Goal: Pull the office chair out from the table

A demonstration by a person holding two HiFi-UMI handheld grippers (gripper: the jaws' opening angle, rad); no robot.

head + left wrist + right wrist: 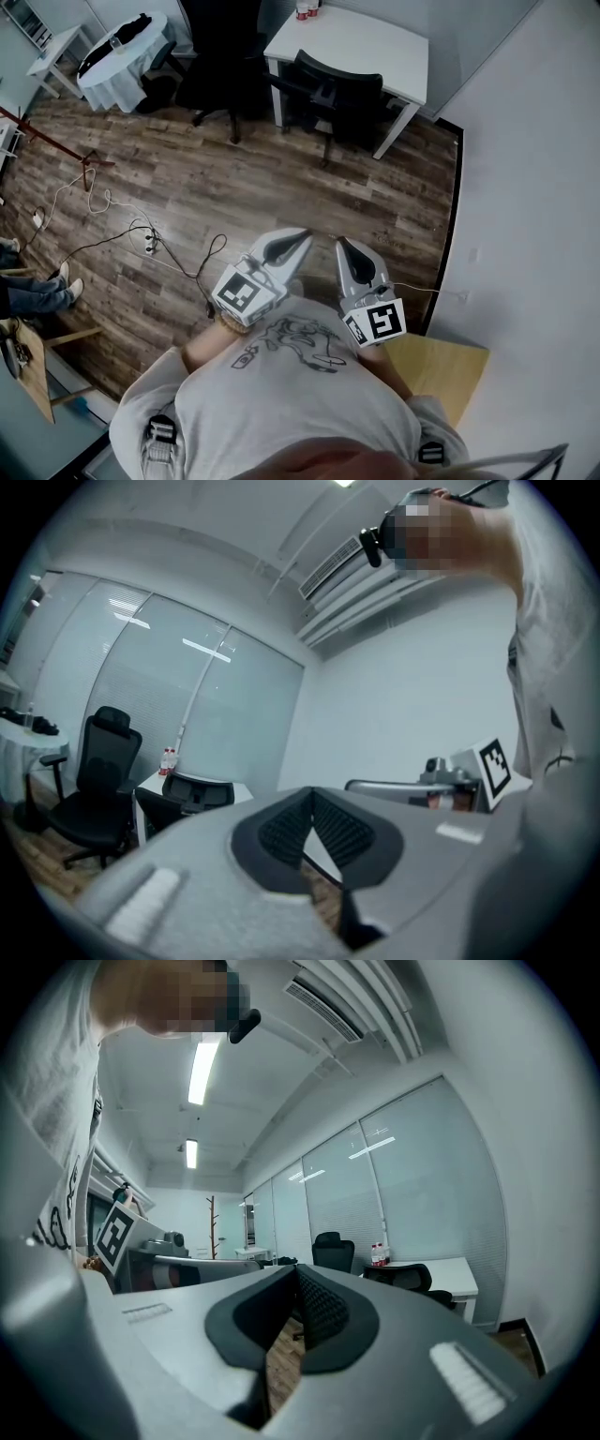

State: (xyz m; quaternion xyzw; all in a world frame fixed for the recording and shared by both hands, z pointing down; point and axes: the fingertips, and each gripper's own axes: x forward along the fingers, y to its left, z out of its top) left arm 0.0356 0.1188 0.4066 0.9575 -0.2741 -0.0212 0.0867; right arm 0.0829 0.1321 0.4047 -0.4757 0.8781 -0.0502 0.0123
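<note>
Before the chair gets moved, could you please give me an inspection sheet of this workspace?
Surface: wood floor, planked.
Job's things: office chair pushed in at white desk, untouched.
Clutter: second black chair beside it; bottles on desk; round clothed table; coat stand.
Grippers: left gripper and right gripper shut, empty, apart from chair.
Cables: loose cables across floor at left.
Surroundings: glass partitions; someone's legs at left edge.

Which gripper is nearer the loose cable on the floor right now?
Left. In the head view the left gripper hangs just right of the cable; the right gripper sits farther right, beyond the left one.
</note>
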